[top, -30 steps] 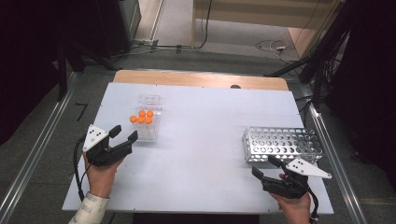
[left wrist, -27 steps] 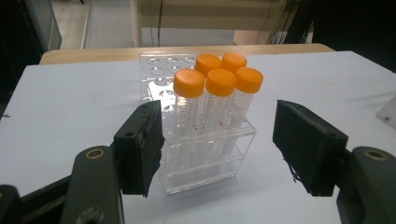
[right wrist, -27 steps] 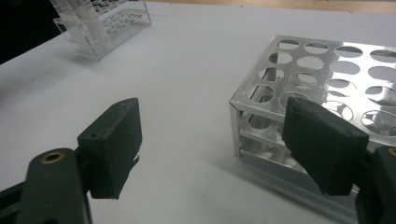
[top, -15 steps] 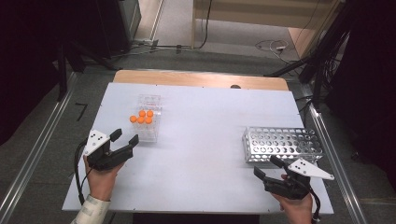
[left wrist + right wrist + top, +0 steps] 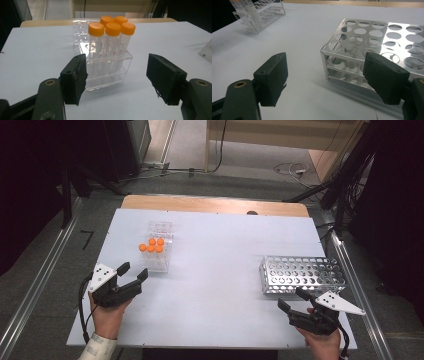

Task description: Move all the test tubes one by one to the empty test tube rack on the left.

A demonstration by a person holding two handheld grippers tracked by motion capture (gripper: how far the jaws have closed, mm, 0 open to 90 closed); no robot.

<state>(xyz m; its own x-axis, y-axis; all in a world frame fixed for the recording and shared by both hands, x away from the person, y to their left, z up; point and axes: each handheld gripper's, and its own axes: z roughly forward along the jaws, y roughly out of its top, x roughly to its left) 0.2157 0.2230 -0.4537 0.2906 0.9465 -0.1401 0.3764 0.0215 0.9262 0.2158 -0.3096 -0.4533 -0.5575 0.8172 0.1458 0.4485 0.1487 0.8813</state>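
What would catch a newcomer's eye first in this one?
The orange-capped tubes, five bunched at the near end of a clear rack on the table's left. Next, the metal rack at the right, its holes bare. The left gripper sits open before the tubes, and the right gripper open by the metal rack.

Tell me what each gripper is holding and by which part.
Nothing is held. The left gripper stands open short of the clear rack; the right gripper stands open beside the metal rack.
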